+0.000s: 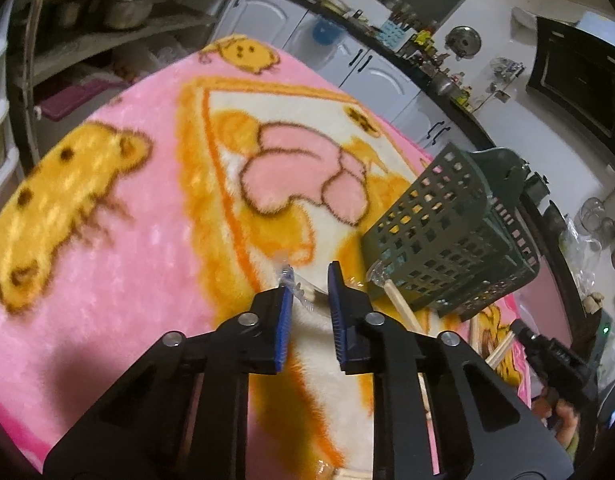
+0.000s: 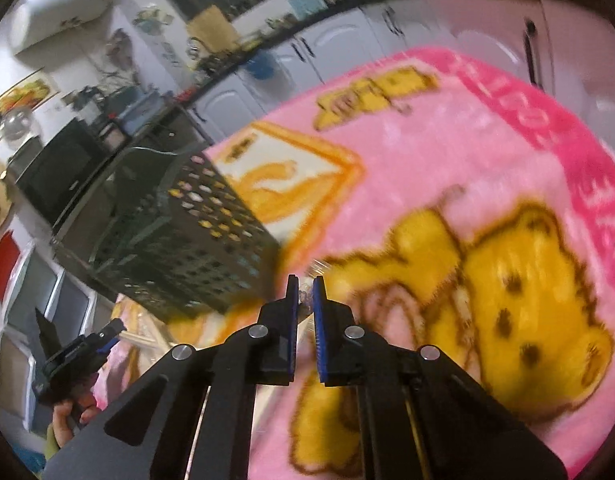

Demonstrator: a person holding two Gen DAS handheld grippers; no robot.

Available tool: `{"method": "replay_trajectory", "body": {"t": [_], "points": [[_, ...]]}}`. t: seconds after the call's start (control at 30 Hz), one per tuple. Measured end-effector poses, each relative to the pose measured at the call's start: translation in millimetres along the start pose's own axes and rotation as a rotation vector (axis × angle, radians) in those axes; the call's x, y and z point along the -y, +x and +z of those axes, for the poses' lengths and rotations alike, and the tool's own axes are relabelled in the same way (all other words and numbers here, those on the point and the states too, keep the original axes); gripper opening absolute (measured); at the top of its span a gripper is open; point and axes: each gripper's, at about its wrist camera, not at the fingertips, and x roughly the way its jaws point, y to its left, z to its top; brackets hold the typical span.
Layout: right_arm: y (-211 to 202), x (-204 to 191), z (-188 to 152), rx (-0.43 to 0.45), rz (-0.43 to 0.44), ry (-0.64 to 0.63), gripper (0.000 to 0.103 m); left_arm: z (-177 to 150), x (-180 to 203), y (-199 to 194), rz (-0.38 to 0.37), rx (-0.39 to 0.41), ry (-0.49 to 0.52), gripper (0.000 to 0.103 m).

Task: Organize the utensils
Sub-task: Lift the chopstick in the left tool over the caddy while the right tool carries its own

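Kitchen table under a fuzzy pink blanket [image 1: 119,248], both grippers pinching wrapped utensils.

Left gripper [image 1: 309,294] pinches a clear crinkly wrapper [image 1: 303,294]; right gripper [image 2: 305,300] is pressed nearly together on something clear, too blurred to name. The green perforated plastic basket [image 1: 439,240] lies tipped at 2 o'clock, wooden sticks [image 1: 403,304] beside it. Slick film may slip out; a tilted basket may spill.

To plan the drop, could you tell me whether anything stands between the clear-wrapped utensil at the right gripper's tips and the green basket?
Nothing visible does. The wrapped utensil sits between the right gripper pads, and the green basket stands just left of it, only blanket between.
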Motion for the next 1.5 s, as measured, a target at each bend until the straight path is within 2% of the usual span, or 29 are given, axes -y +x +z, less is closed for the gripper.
{"method": "replay_trajectory", "body": {"t": [0.33, 0.8, 1.27, 1.5], "points": [[-38.3, -58.2, 15.1, 0.087, 0.087, -0.212, 0.006, 13.0, 42.5, -40.0, -0.068, 0.093, 0.125, 0.006], [-76.0, -116.7, 25.7, 0.149, 0.189, -0.389, 0.005, 29.4, 113.2, -78.0, -0.167, 0.176, 0.305, 0.002], [-105.5, -158.9, 45.9, 0.226, 0.232, -0.499, 0.004, 49.4, 160.4, -110.1, -0.205, 0.224, 0.433, 0.002], [-118.6, -176.2, 63.6, 0.288, 0.246, -0.529, 0.004, 66.1, 180.7, -120.5, -0.226, 0.279, 0.465, 0.002]]}}
